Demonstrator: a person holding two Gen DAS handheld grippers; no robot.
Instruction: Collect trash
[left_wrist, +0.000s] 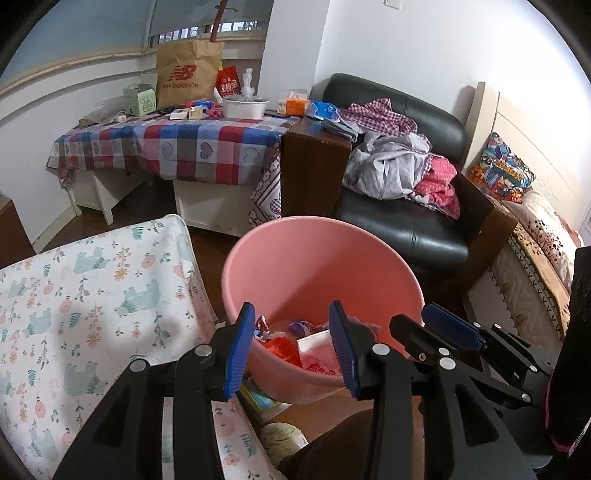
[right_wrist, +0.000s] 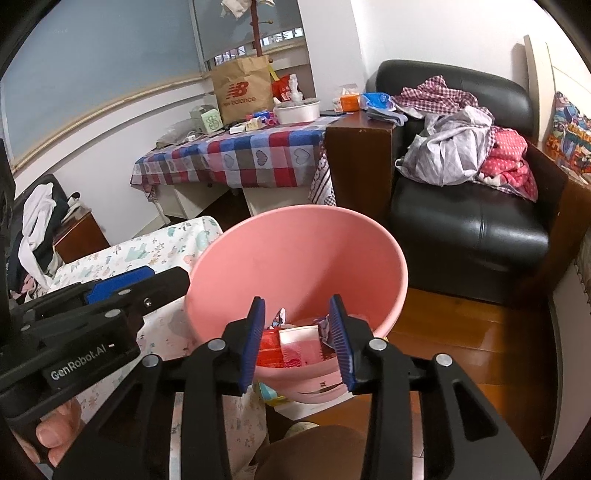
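Observation:
A pink plastic bin (left_wrist: 317, 254) stands on the floor right in front of both grippers; it also shows in the right wrist view (right_wrist: 295, 251). Inside it lies trash (left_wrist: 295, 343): red wrappers, white paper and a purple scrap, seen too in the right wrist view (right_wrist: 295, 347). My left gripper (left_wrist: 291, 314) is open and empty, held over the bin's near rim. My right gripper (right_wrist: 297, 306) is open and empty over the same rim. The right gripper (left_wrist: 439, 325) shows at the right of the left wrist view, and the left gripper (right_wrist: 147, 280) at the left of the right wrist view.
A floral-covered surface (left_wrist: 92, 295) lies left of the bin. A black armchair (left_wrist: 406, 206) with piled clothes (left_wrist: 399, 166) stands behind it. A table with a checked cloth (left_wrist: 177, 147) holds a paper bag (left_wrist: 188, 70) and a white bowl (left_wrist: 243, 107). A bed (left_wrist: 535, 240) is at right.

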